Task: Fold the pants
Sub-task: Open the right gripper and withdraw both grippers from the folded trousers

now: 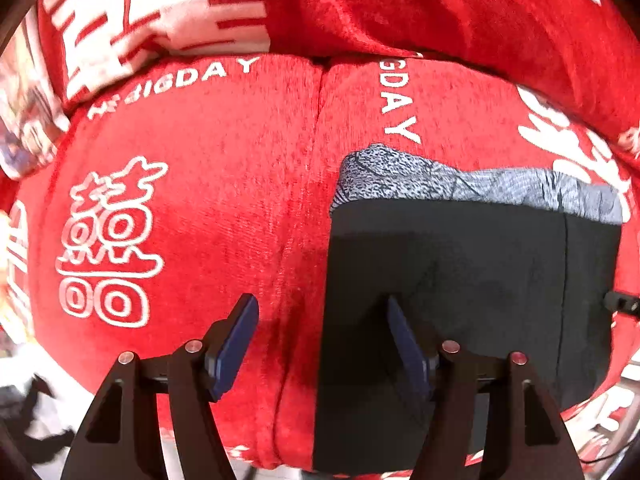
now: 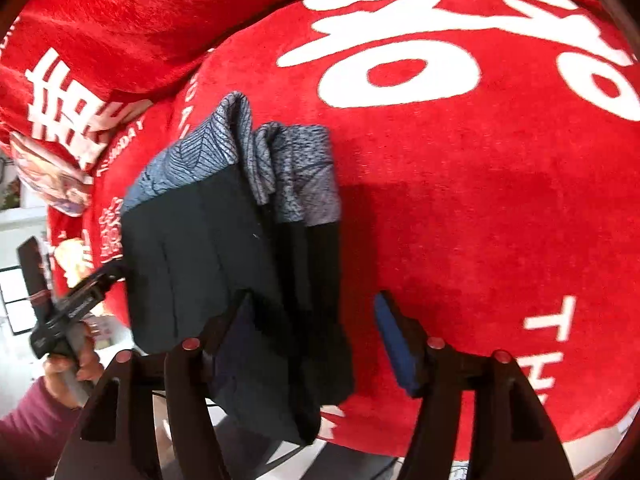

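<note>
The black pants with grey patterned cuffs lie folded in a compact rectangle on a red sofa seat. My left gripper is open and empty, its right finger over the pants' left edge. In the right wrist view the folded pants lie with grey cuffs at the far end. My right gripper is open and empty, straddling the pants' near right edge. The left gripper shows at the left, held by a hand.
The red sofa cover with white characters spans two seat cushions, with a seam between them. Back cushions rise behind. White floor shows past the sofa's front edge.
</note>
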